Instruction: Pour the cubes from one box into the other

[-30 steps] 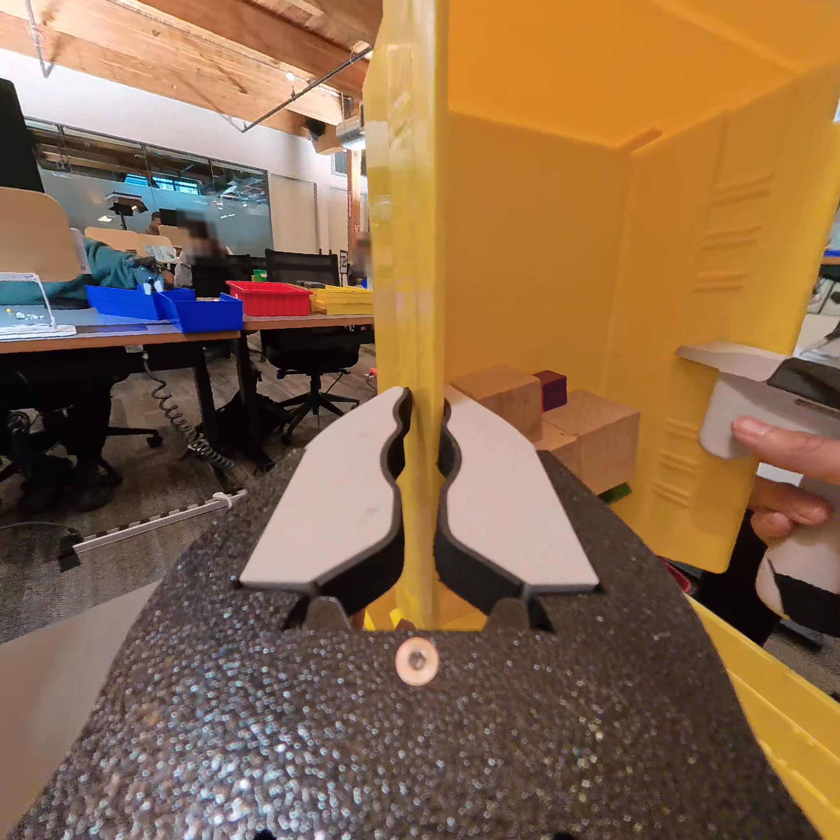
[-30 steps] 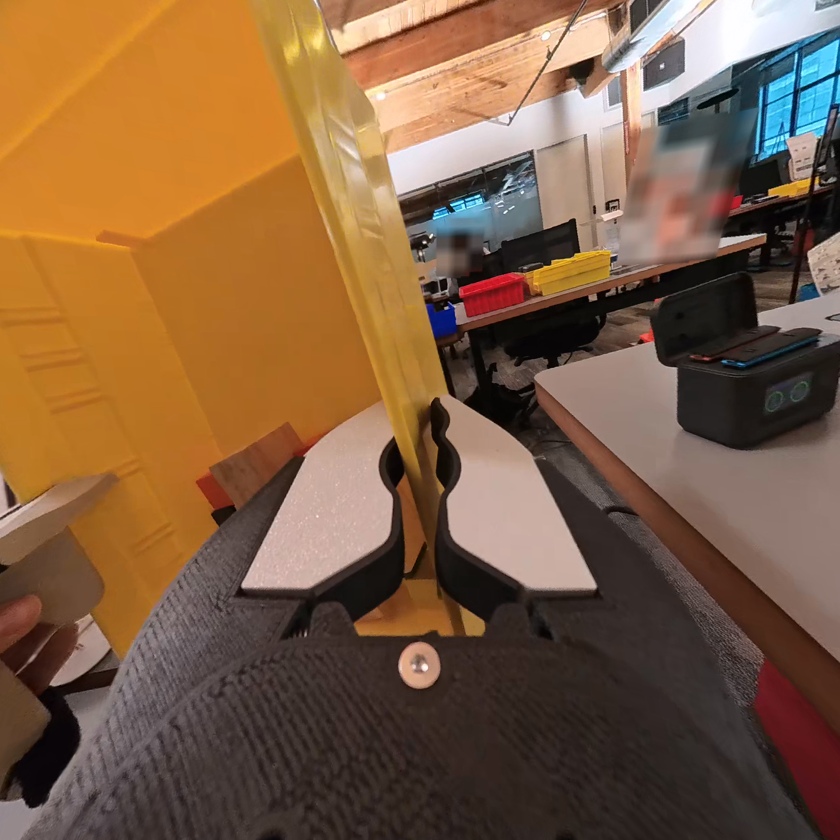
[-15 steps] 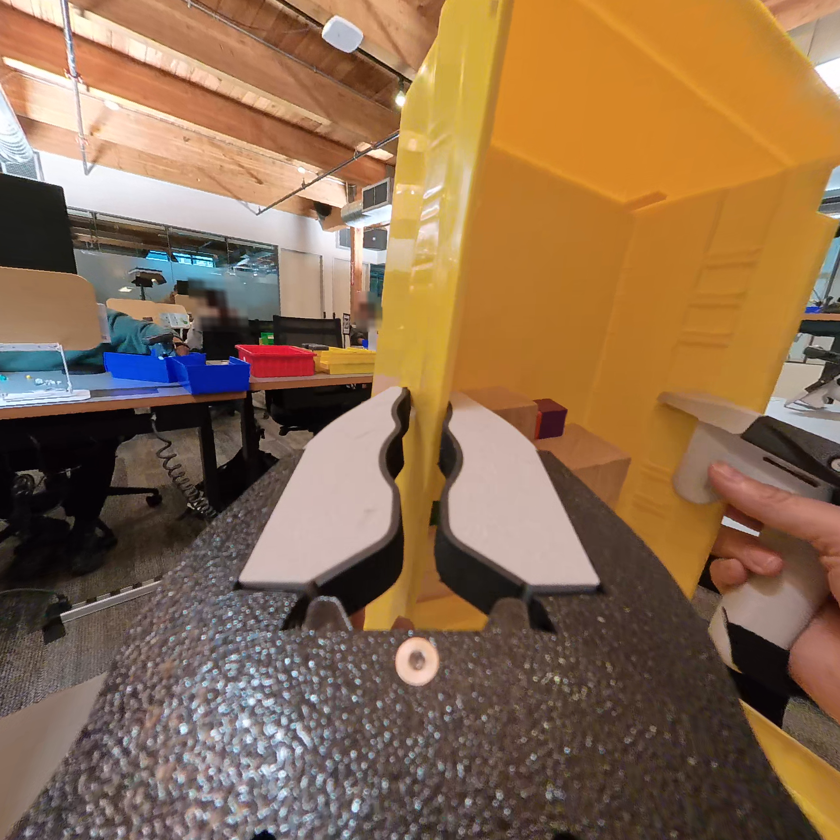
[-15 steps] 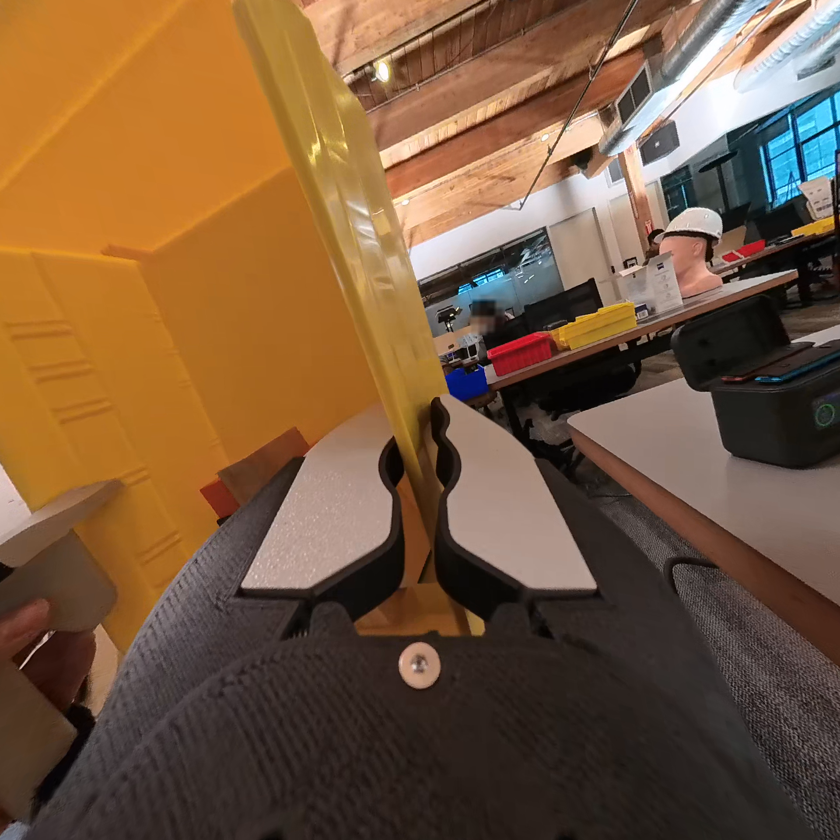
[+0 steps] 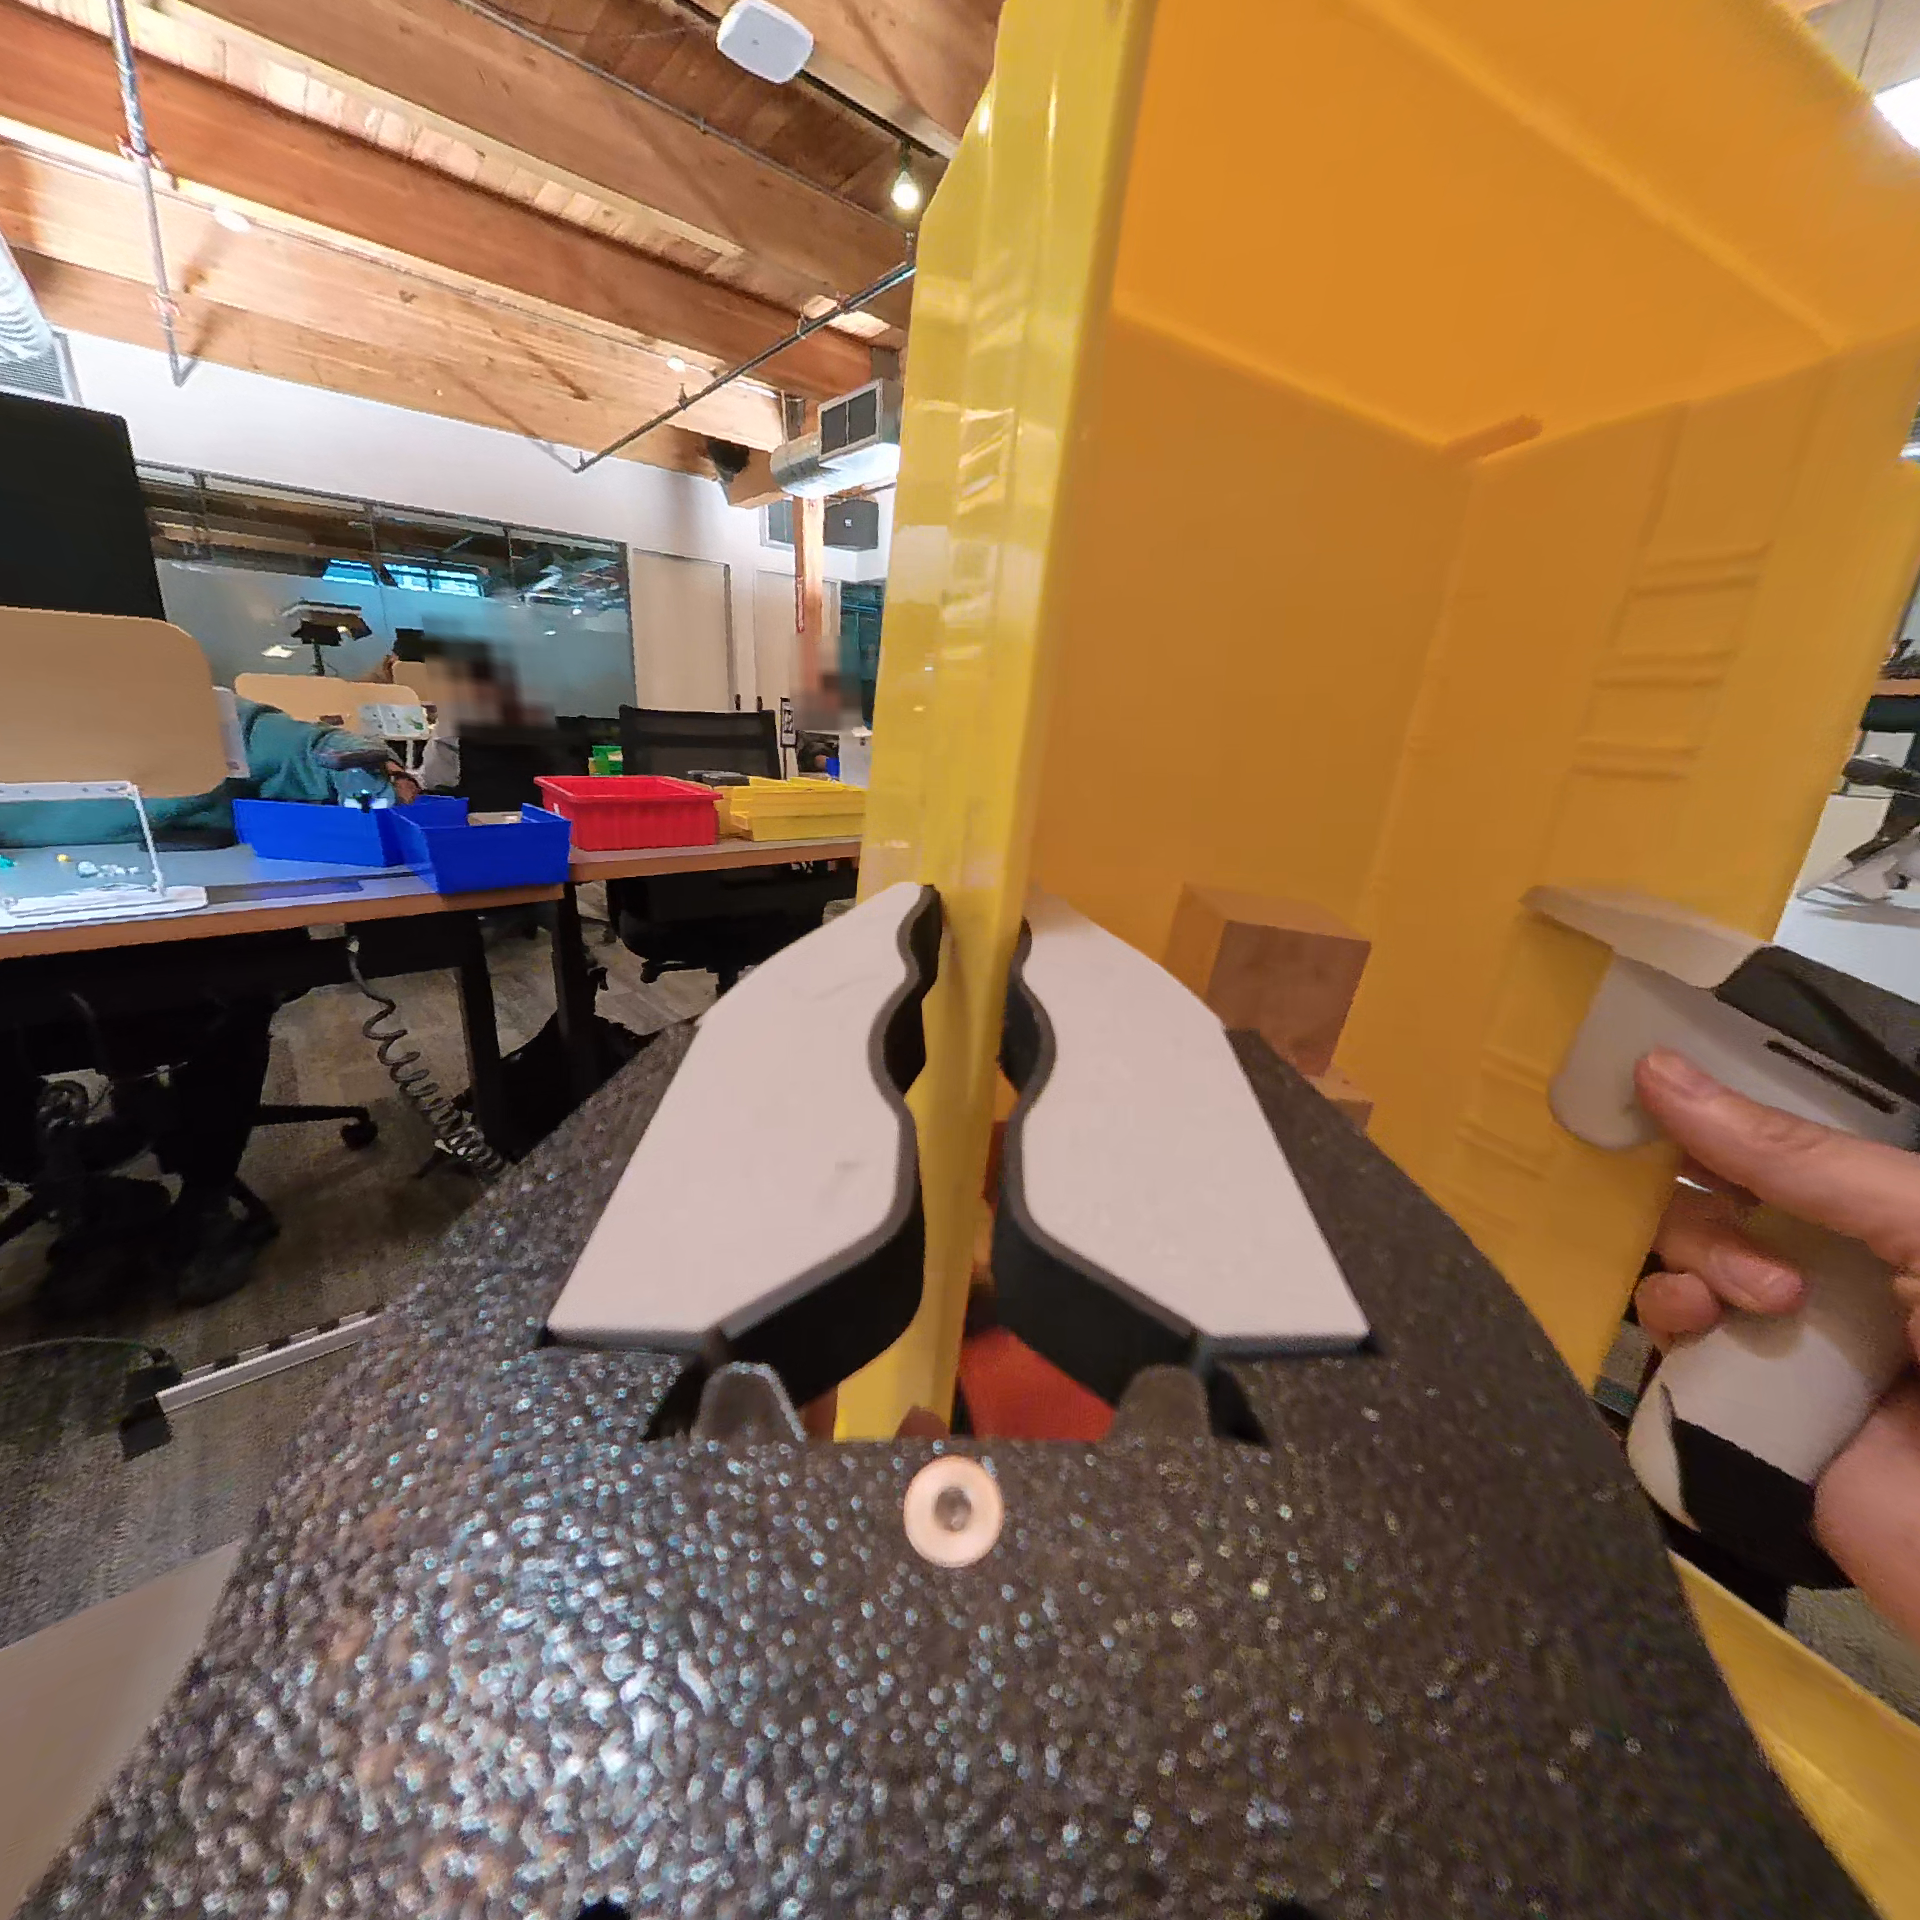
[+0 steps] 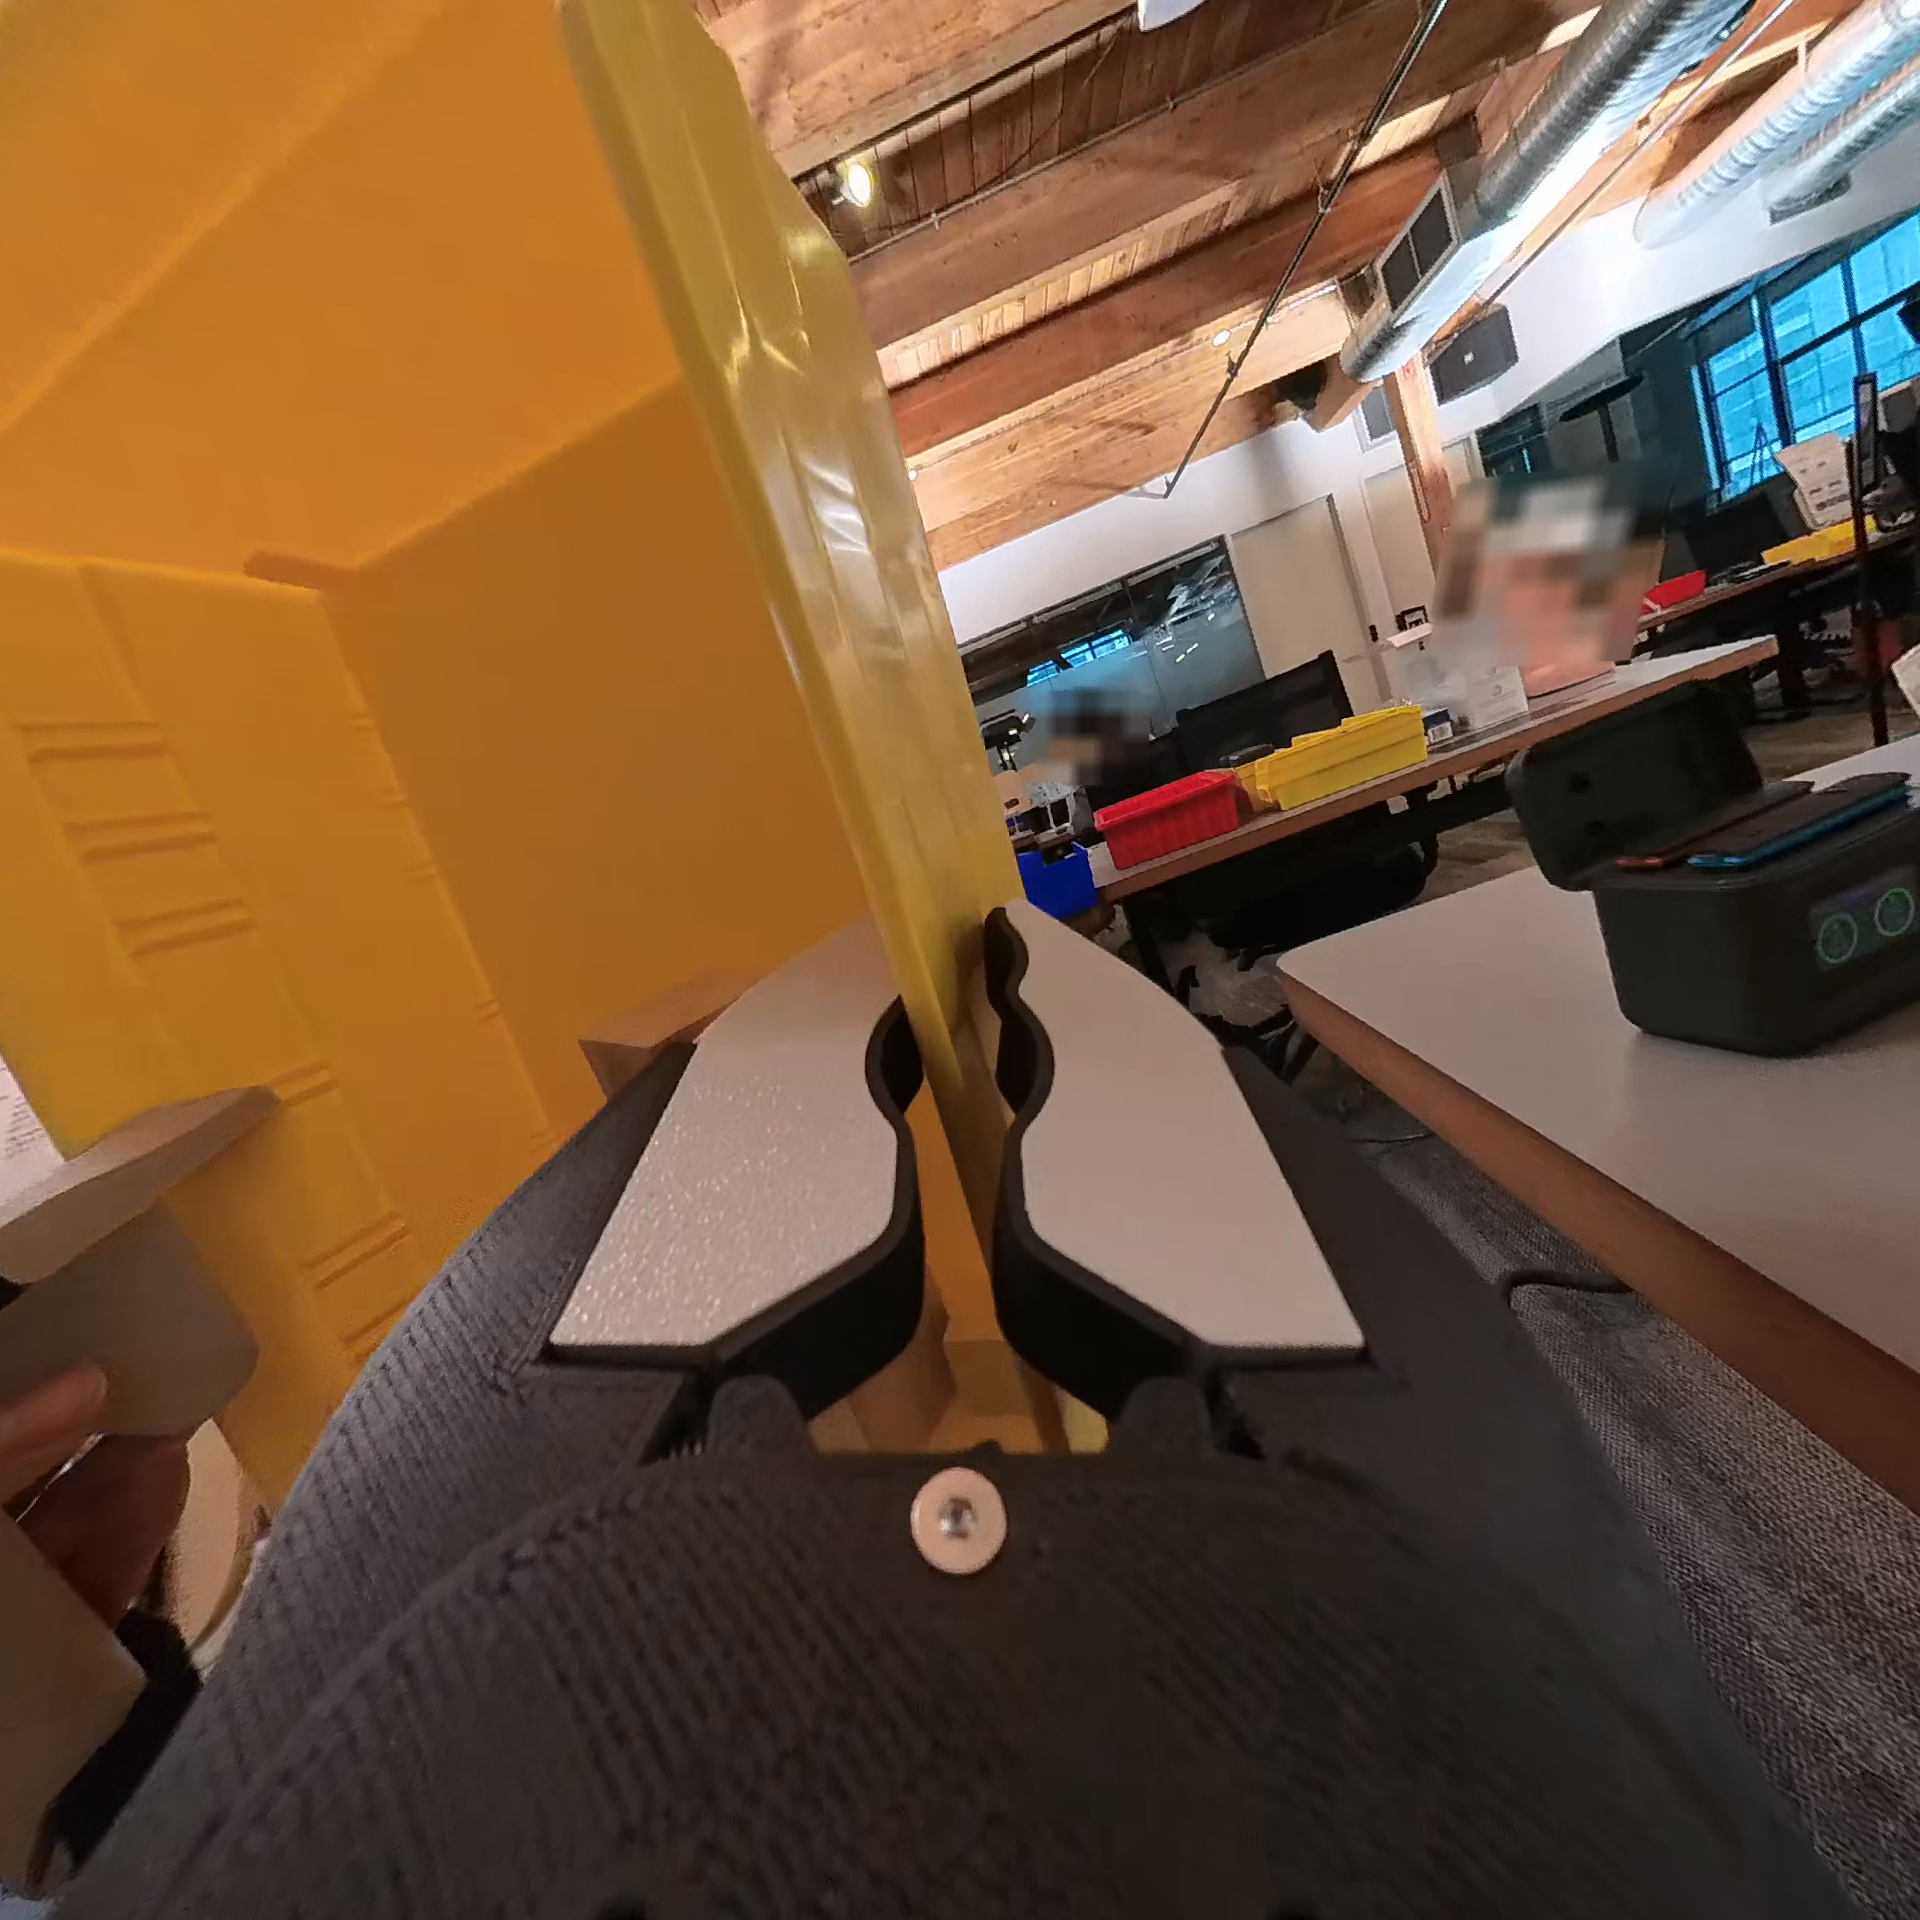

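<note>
Left gripper (image 5: 961,935) pinching one side wall of yellow box (image 5: 1299,644); right gripper (image 6: 956,935) pinching opp. wall. Box lifted, tipped on end, long axis upright, open side toward cameras. Wooden cubes (image 5: 1273,966) and a red one (image 5: 1023,1387) at low end inside. No readable writing on box.

Grey-faced black fingers (image 5: 779,1122), speckled black housing, silver screw (image 5: 953,1509).

No legible text, number or brand appears in either of my views. The white boxes (image 6: 1470,681) on the far worktop (image 6: 1621,675) bear printed labels, too small to resolve. The black case (image 6: 1766,935) beside me shows two green ring indicators only.
</note>
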{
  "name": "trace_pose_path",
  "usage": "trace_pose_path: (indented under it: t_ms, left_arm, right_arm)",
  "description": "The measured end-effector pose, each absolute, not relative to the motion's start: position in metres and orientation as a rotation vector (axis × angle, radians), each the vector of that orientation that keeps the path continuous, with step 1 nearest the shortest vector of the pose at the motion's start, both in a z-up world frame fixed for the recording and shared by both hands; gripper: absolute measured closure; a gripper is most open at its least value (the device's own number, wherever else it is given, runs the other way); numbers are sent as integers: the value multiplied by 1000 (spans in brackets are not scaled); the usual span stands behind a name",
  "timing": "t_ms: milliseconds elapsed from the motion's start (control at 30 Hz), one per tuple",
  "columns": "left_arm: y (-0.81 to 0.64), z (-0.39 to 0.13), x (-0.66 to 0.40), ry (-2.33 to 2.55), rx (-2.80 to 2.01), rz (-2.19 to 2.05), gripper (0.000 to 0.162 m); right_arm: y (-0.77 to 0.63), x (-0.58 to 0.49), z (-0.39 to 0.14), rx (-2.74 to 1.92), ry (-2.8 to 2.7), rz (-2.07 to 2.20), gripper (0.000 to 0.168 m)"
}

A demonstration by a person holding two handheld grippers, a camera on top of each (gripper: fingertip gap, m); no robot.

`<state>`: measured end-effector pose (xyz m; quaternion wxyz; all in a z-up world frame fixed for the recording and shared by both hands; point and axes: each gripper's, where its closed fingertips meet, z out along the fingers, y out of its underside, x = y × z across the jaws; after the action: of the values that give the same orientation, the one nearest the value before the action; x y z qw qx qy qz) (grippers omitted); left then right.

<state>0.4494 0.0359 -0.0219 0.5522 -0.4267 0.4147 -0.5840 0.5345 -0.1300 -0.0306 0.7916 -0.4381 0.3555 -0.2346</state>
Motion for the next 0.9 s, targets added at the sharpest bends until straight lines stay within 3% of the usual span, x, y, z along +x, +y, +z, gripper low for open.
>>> trace_pose_path:
  t_ms: [300, 900]
  left_arm:
    - [30, -35, 451, 1023, -1002, -1391, 152]
    - [21, -5, 437, 969, -868, -1428, 149]
  right_arm:
    - [-134, 539, -37, -957, 738, -485, 158]
    - [-135, 533, -14, -839, 648, -447, 158]
